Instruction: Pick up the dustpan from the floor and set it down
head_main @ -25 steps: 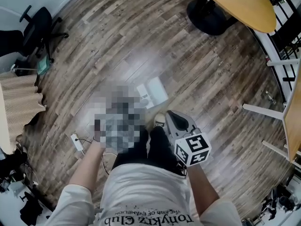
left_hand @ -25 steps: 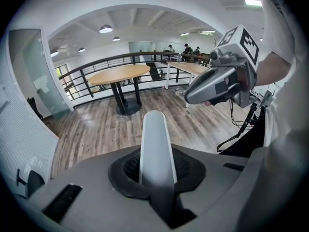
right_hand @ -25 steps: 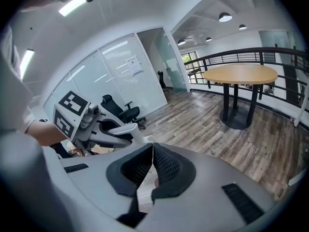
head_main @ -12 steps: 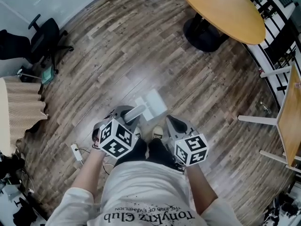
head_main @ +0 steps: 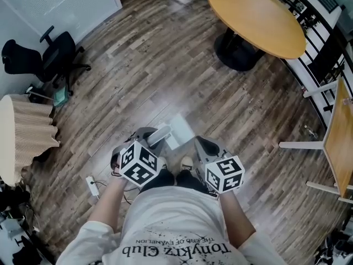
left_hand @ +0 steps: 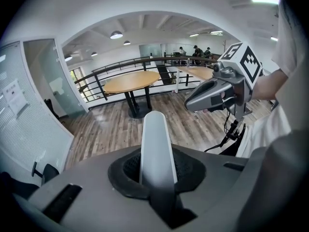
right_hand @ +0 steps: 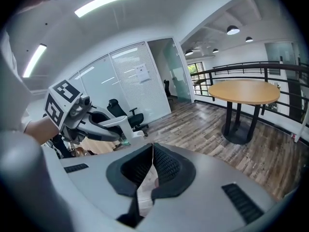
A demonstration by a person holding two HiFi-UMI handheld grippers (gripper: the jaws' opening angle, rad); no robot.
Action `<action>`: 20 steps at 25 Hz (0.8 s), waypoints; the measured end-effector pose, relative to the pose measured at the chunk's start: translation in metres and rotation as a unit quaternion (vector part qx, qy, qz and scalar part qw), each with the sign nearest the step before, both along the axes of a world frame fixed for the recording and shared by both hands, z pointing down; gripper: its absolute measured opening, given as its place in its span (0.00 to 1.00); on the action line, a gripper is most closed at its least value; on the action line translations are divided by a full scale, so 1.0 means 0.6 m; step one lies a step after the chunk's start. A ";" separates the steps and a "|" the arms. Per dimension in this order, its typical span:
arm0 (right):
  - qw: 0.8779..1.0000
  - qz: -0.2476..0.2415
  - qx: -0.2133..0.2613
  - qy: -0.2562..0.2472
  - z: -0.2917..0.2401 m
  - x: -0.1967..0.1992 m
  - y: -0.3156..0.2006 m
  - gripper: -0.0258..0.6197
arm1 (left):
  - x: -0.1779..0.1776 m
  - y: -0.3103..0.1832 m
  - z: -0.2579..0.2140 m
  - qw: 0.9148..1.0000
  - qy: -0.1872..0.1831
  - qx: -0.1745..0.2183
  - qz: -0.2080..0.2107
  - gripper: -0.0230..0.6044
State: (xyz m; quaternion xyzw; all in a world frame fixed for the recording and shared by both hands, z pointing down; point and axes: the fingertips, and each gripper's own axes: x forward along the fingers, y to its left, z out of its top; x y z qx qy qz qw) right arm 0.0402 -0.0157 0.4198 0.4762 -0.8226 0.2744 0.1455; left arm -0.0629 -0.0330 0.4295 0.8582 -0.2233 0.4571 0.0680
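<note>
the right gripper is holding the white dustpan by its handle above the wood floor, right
Not quite: it is the left gripper, not the right. The left gripper view shows the white handle clamped between its fingers, so the left gripper is holding the white dustpan by its handle above the wood floor. The right gripper is shut on nothing.

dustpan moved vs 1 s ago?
Yes, slightly: in the head view the dustpan, held by the left gripper, sits a little nearer the shoe than before.
</note>
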 end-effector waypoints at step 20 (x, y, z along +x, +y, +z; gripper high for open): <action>1.000 -0.003 0.013 -0.004 -0.018 -0.011 0.011 0.08 | -0.001 0.018 -0.015 1.000 0.004 -0.006 -0.011 0.16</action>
